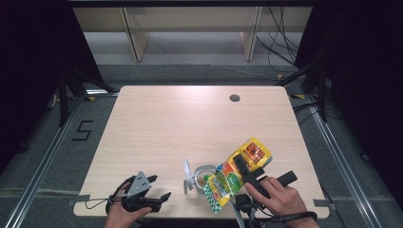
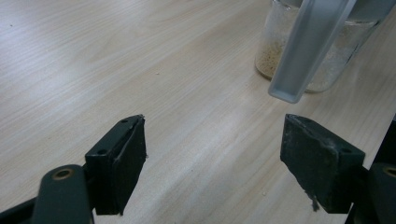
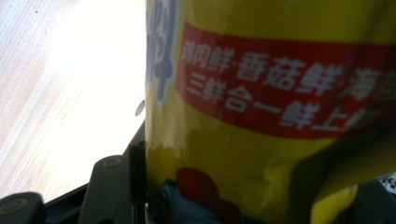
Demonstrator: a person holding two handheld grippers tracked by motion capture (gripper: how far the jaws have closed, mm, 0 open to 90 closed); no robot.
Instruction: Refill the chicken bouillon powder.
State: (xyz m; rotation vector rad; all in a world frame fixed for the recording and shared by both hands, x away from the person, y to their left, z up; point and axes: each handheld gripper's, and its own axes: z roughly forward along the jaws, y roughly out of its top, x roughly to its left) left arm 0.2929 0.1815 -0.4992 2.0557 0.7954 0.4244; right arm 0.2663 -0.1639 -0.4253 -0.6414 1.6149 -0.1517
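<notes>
**A:** Over the glass jar [image 1: 205, 175] at the table's [image 1: 190, 123] near edge, the right gripper [image 1: 244, 172] is clamped on the yellow seasoning pouch [image 1: 240, 168], tilted with its lower end just above the jar's mouth; jar lid [image 1: 187, 172] flipped up on the jar's left.

**B:** And left of the jar, the left gripper [image 1: 159, 187] rests on the table; jaws apart, nothing between them.

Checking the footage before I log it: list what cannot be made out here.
- Jar contents, high view: the yellow bag tilted over it covers the mouth.
- Bag's lower print, right gripper view: too close, blurred.
- Right gripper far jaw, right gripper view: behind the bag.
- Jar top, left gripper view: cut off by the frame edge.
</notes>
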